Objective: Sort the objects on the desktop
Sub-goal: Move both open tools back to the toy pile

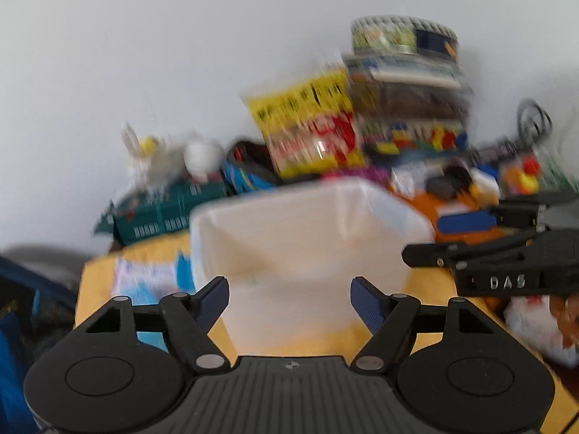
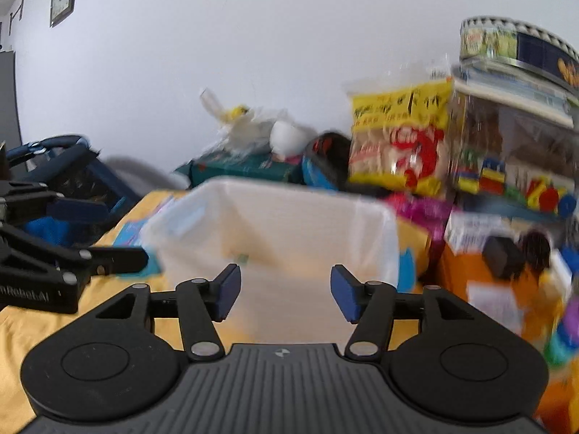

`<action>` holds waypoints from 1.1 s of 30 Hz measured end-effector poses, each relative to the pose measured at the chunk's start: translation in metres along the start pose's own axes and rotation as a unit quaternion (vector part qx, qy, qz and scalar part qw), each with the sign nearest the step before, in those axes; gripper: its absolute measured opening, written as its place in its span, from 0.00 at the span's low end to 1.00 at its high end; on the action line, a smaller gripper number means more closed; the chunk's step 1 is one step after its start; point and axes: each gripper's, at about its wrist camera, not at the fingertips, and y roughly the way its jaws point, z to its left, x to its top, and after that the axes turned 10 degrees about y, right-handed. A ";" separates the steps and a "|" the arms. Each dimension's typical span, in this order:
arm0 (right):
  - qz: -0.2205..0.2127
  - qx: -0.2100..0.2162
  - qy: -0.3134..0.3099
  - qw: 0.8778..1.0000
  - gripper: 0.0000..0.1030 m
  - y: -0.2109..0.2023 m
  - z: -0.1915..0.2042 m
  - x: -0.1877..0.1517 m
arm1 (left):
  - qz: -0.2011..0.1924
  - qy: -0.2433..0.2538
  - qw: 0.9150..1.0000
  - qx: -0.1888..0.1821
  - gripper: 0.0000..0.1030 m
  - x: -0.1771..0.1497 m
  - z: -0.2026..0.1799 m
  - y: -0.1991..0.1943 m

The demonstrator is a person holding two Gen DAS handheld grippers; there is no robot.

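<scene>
Right now the white bin [image 1: 307, 238] sits on the yellow table [image 2: 21, 329] dead ahead of both my grippers, left gripper [image 1: 289, 302] and right gripper [image 2: 286, 291] alike, jaws spread wide and empty, neither plainly nearer.

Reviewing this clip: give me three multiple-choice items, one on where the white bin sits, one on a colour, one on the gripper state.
1. Where is the white bin?
A. straight ahead of both grippers
B. on the floor
C. atop the round tin

2. What colour is the cloth on the table?
A. green
B. yellow
C. grey

3. How are the left gripper and right gripper?
A. both shut
B. one holding a bag
C. both open, empty

Answers: 1 A, it fills the centre of both wrist views; 2 B, yellow shows around the bin; 3 C, blue fingers stand apart with nothing between.
</scene>
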 end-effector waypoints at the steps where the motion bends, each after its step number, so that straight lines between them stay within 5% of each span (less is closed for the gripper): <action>1: 0.010 0.005 0.002 1.000 0.60 -0.005 0.001 -0.009 | 0.011 0.002 1.000 -0.002 0.75 -0.009 -0.006 -0.002; 7: 0.068 0.005 0.008 0.998 0.71 -0.017 0.006 -0.061 | 0.065 -0.004 0.997 -0.029 0.75 -0.061 -0.036 -0.011; 12: 0.111 -0.001 0.038 0.993 0.95 -0.021 0.005 -0.089 | 0.094 -0.018 0.994 -0.043 0.75 -0.090 -0.049 -0.018; 16: 0.106 -0.011 0.042 0.993 1.00 -0.031 0.005 -0.106 | 0.101 -0.016 0.994 -0.037 0.75 -0.100 -0.054 -0.025; 22: 0.084 0.031 0.056 0.994 1.00 -0.043 0.003 -0.123 | 0.107 -0.026 0.993 -0.041 0.75 -0.112 -0.061 -0.030; 27: 0.140 0.006 0.020 0.990 0.62 -0.028 0.010 -0.129 | 0.108 -0.020 0.993 -0.040 0.75 -0.116 -0.063 -0.033; 33: 0.149 0.022 0.020 0.988 0.56 -0.021 0.015 -0.126 | 0.115 -0.020 0.993 -0.020 0.71 -0.118 -0.054 -0.028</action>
